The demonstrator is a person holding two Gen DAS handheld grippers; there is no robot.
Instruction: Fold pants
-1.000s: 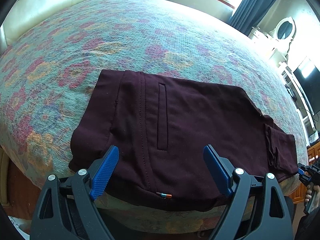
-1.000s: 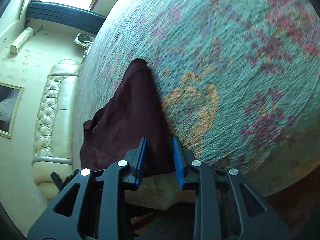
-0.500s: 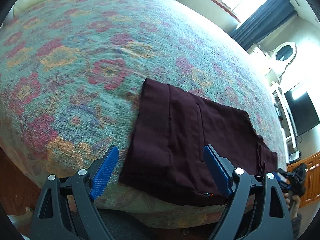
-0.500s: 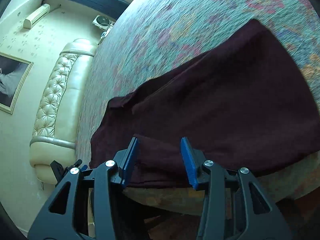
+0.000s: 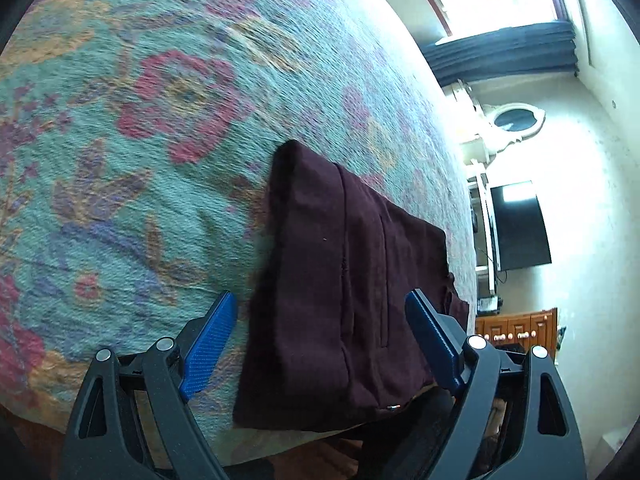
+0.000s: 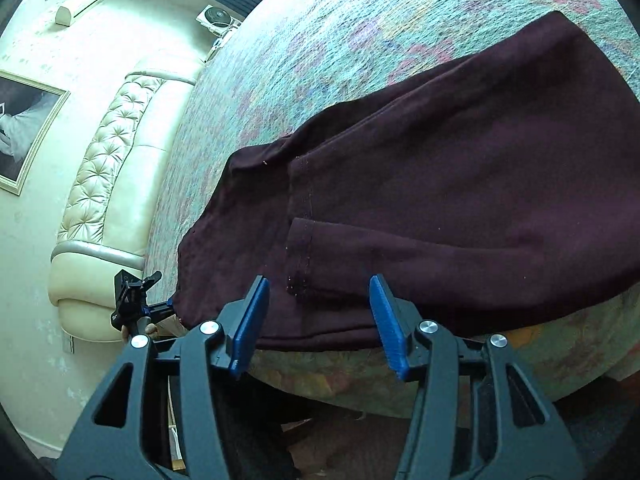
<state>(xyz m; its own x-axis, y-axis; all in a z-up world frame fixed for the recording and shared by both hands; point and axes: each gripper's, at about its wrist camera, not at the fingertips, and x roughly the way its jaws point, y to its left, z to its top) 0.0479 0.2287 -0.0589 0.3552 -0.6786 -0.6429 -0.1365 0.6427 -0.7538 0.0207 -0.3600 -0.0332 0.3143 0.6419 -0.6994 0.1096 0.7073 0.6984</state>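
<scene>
Folded pants at the near edge of the bed, both grippers free of them.

In my left wrist view, the dark maroon folded fabric pants (image 5: 352,280) lie on the floral teal-and-pink bedspread (image 5: 120,160) along its near edge; my left gripper (image 5: 320,344) hangs over their near end with its blue fingers spread wide, one pad over bare bedspread, the other over the cloth, neither pressing.
In my right wrist view, the pants (image 6: 440,184) cover the near edge of the bedspread (image 6: 320,32), a hemmed leg end just ahead of my right gripper (image 6: 318,320). Its jaws are opening, about half wide, with cloth beyond them and nothing pinched. The left gripper (image 6: 132,300) shows at the pants' far end, by the cream tufted leather headboard (image 6: 108,184).
</scene>
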